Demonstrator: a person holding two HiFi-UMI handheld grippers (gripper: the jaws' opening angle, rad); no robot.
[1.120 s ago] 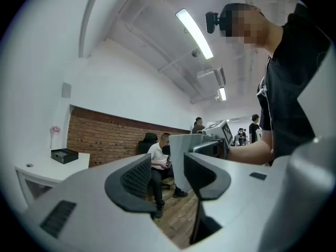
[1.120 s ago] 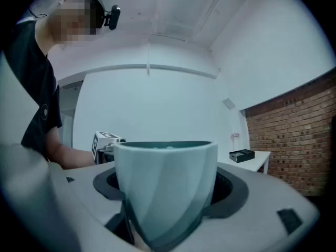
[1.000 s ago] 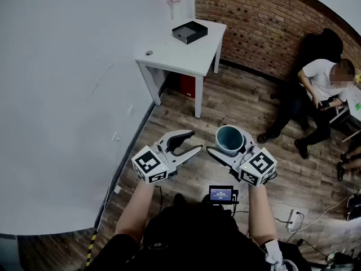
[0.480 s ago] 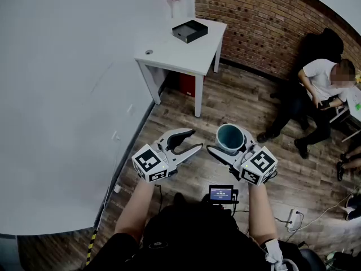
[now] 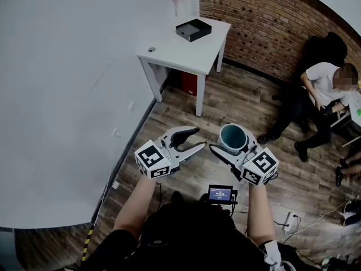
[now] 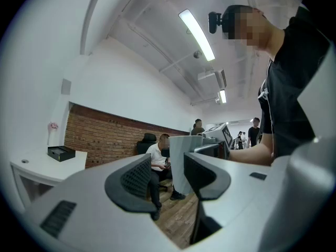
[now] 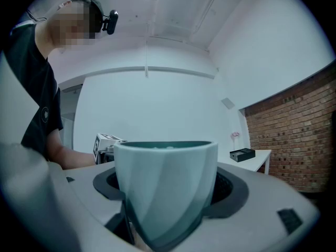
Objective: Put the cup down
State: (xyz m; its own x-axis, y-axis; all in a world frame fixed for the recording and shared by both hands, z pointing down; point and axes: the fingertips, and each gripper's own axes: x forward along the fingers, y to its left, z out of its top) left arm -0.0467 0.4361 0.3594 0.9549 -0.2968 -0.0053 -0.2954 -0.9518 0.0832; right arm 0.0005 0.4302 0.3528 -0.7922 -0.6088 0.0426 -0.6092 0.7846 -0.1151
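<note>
The pale teal, faceted cup with a darker inside (image 5: 232, 138) sits upright, mouth up, between the jaws of the right gripper (image 5: 230, 143). In the right gripper view the two dark pads press its wall from either side, with the jaws set wide to span the cup's body (image 7: 165, 188). Its long axis runs vertically, across the line of the jaws, so it would likely settle on its base if lowered straight down. It hangs in the air over the brown plank floor (image 5: 237, 103), in front of the person's chest. The nearest raised surface, the small white table (image 5: 180, 52) carrying a black box (image 5: 193, 30), stands well apart, ahead and to the person's left against the white wall. The coming move therefore seems to turn on carrying the cup forward and leftward to that table while keeping it level. The right forearm reaches forward with its marker cube near the body. The left gripper (image 5: 201, 138) is held level just beside it, its jaws parted and holding nothing; in its own view only the neighbouring cup shows beyond the gap (image 6: 165, 177).
</note>
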